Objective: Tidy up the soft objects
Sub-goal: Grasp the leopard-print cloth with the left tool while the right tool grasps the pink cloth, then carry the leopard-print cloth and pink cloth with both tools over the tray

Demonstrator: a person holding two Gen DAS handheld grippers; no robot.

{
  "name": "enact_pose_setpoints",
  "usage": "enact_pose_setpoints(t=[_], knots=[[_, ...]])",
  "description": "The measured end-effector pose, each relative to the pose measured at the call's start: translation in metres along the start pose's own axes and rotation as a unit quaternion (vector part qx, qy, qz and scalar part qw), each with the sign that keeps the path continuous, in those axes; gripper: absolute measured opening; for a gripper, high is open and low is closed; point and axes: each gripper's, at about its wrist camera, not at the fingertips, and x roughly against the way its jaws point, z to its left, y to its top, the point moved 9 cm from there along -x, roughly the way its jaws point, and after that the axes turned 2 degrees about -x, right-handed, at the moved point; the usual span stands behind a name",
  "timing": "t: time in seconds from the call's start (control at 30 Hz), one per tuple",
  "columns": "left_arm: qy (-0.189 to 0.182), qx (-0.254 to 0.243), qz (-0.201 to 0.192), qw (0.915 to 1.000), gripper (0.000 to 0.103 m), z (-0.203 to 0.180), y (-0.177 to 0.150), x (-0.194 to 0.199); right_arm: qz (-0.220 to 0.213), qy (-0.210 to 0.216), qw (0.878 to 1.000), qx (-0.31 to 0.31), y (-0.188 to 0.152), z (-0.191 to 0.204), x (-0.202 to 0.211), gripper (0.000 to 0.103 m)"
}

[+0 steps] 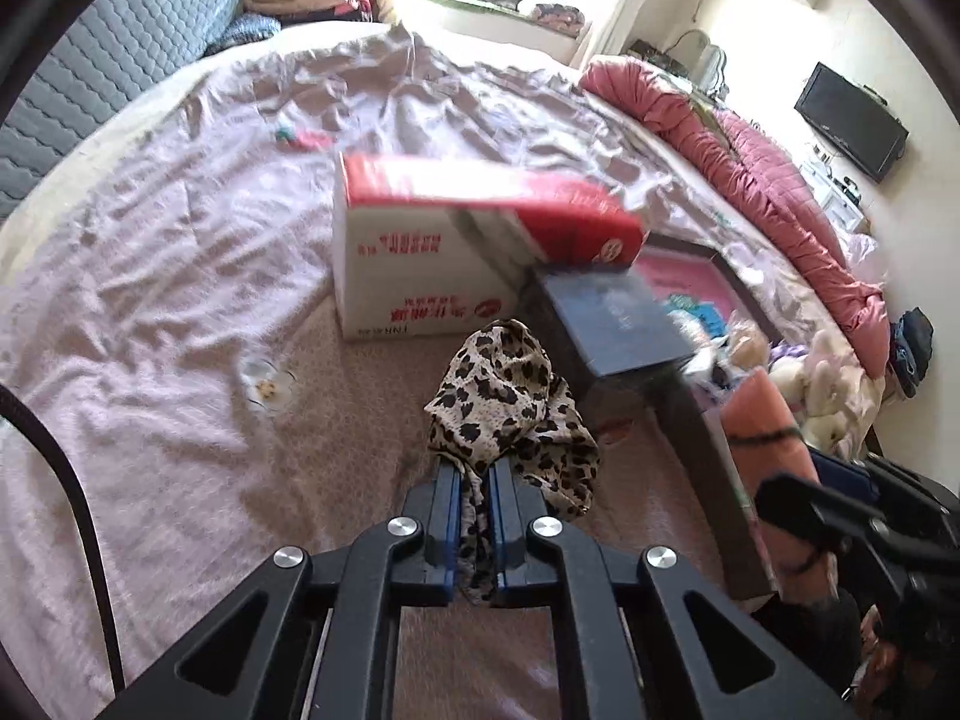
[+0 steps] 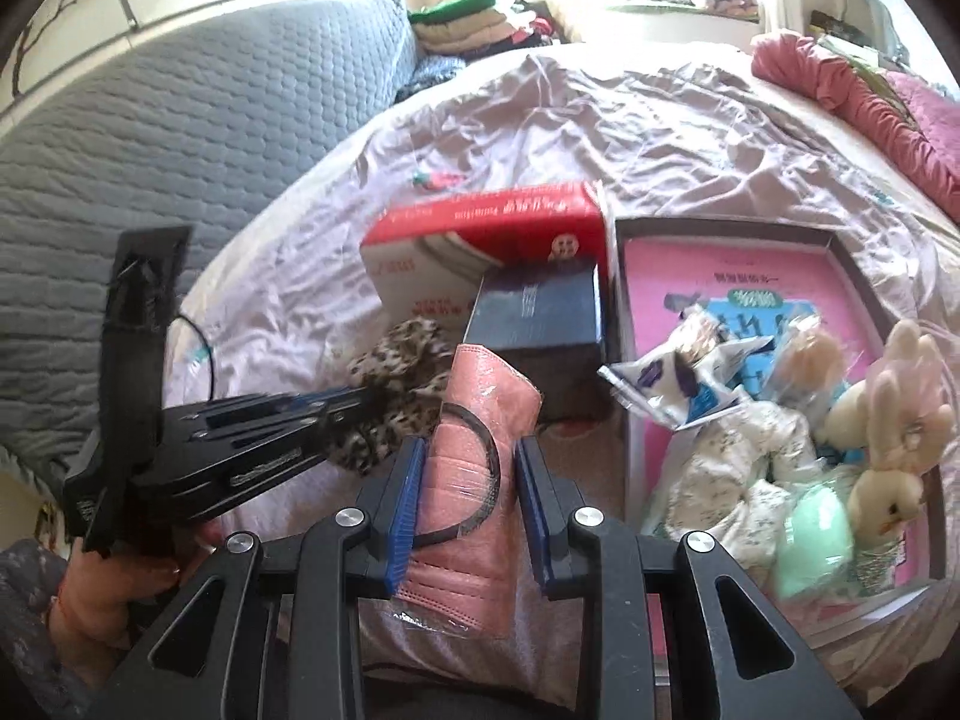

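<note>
My left gripper [image 1: 474, 474] is shut on a leopard-print cloth [image 1: 510, 396], held above the bed; the cloth also shows in the right wrist view [image 2: 396, 366] with the left gripper [image 2: 360, 396] pinching it. My right gripper [image 2: 471, 450] is shut on a pink wrapped pack with a black hair band [image 2: 474, 438]; the pack also shows in the left wrist view [image 1: 768, 426]. A pink-lined tray [image 2: 720, 258] at the right holds soft toys, a plush rabbit [image 2: 900, 420], a floral cloth [image 2: 738, 468] and a green pouch [image 2: 810, 534].
A red-and-white carton [image 1: 420, 252] stands mid-bed, with a dark blue box [image 1: 618, 318] beside it. A rolled pink quilt [image 1: 768, 180] lies along the right edge. A grey quilted headboard [image 2: 150, 150] and folded clothes [image 2: 474, 18] are at the back.
</note>
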Motion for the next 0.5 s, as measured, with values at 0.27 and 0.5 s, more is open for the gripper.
enact_pose_setpoints(t=[0.27, 0.5], knots=[[-0.016, -0.036, -0.056, 0.9977, 0.008, -0.051, 0.028, 0.061, -0.061, -0.012, 0.998, -0.028, 0.026, -0.033, 0.059, 0.032], [-0.033, -0.085, -0.070, 0.9933, 0.008, -0.120, 0.041, 0.075, -0.117, -0.037, 0.991, -0.052, 0.043, -0.072, 0.114, 0.032]])
